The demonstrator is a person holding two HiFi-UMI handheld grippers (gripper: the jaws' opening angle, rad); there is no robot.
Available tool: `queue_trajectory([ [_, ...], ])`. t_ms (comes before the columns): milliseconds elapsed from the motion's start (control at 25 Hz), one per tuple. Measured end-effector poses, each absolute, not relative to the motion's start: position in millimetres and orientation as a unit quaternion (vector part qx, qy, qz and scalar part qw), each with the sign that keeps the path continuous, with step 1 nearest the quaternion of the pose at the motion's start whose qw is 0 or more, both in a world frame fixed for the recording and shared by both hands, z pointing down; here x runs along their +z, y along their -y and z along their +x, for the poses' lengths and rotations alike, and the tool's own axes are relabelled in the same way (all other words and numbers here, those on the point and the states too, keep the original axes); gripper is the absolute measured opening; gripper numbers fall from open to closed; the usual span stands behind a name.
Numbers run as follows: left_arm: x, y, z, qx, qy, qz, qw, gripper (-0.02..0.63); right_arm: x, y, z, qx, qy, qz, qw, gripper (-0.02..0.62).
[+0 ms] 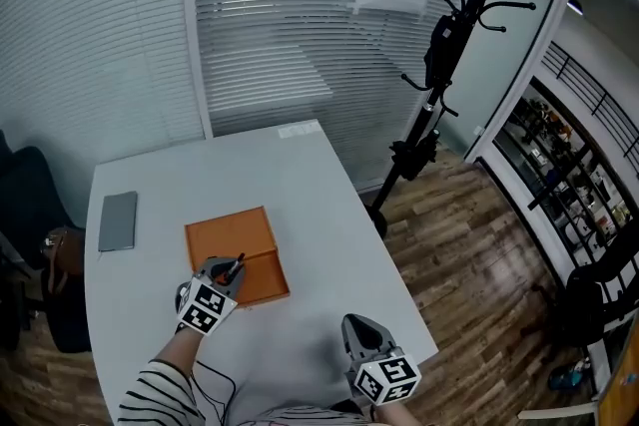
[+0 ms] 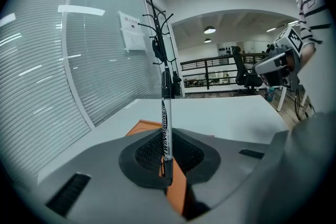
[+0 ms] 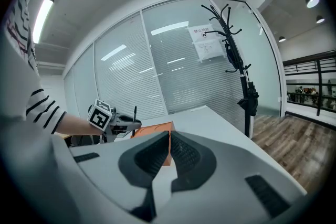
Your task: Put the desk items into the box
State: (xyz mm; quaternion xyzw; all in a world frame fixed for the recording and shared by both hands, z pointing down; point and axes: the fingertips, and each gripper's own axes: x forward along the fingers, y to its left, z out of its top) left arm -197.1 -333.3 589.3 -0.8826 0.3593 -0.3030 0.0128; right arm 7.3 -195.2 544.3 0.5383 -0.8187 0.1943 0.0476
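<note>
Marker held above an orange box [image 1: 233, 242] on a white desk [image 1: 300, 177]; nothing packed yet, it seems.
A grey slab [image 1: 118, 220] lies by the desk's left edge, unpacked; what it is I cannot tell. The mid-desk box looks empty. The left gripper [image 2: 167, 166] clamps the marker [image 2: 167, 126] upright over the box's near right corner. The right gripper [image 3: 169, 150], jaws closed on nothing, hangs near the front edge.

The marker [image 2: 167, 128], a slim pale barrel with black print and a dark lower end, stands upright, clamped in the left gripper [image 2: 167, 168] over the box's near edge. The box [image 1: 232, 239] is flat, orange and rectangular, lying on the desk [image 1: 329, 244]. A thin grey slab [image 1: 118, 220] lies flat, well apart to the box's left.
</note>
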Motion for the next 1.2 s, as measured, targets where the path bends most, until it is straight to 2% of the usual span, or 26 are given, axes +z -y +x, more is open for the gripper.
queue_trajectory([
  [1200, 707.0, 343.9, -196.4, -0.471, -0.281, -0.835, -0.042, 0.021, 565.3, 194.0, 3.2, 0.22, 0.815, 0.534, 0.052, 0.026],
])
